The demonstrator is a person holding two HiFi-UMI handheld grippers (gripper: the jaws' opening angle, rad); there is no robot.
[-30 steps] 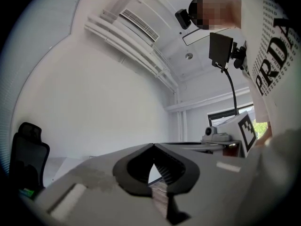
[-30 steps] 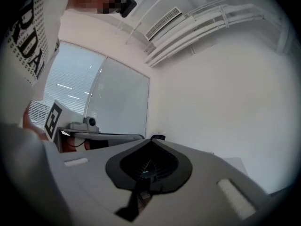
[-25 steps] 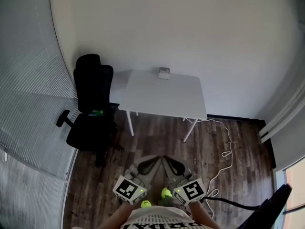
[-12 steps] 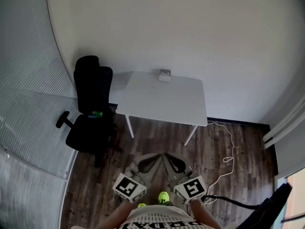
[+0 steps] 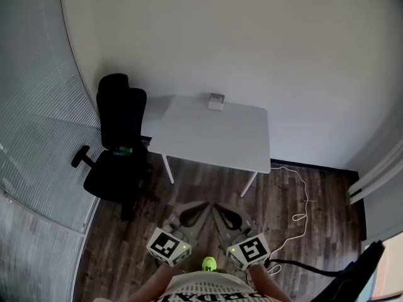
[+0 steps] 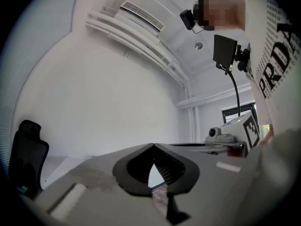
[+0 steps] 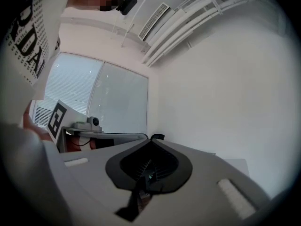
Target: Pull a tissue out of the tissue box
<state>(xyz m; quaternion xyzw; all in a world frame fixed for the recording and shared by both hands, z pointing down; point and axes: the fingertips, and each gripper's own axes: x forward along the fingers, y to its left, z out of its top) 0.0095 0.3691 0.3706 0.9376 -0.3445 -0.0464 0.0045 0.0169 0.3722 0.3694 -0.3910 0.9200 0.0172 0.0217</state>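
Observation:
The small grey-white tissue box (image 5: 216, 100) stands at the far edge of the white table (image 5: 214, 140), against the wall. Both grippers are held low and close to the person's body, well short of the table and over the wood floor. The left gripper (image 5: 201, 206) (image 6: 153, 145) points level toward the table; its jaw tips meet and it is shut on nothing. Beside it, the right gripper (image 5: 216, 207) (image 7: 150, 141) is also shut and holds nothing. Their tips nearly touch each other in the head view.
A black office chair (image 5: 118, 145) stands left of the table. A white cable (image 5: 297, 194) trails over the dark wood floor at the right. Frosted glass panels (image 5: 38, 137) line the left side, and a dark stand (image 5: 352, 275) shows at the bottom right.
The person has stepped across the floor toward the table, which now looks slightly larger. Both grippers travelled along together, staying shut and side by side.

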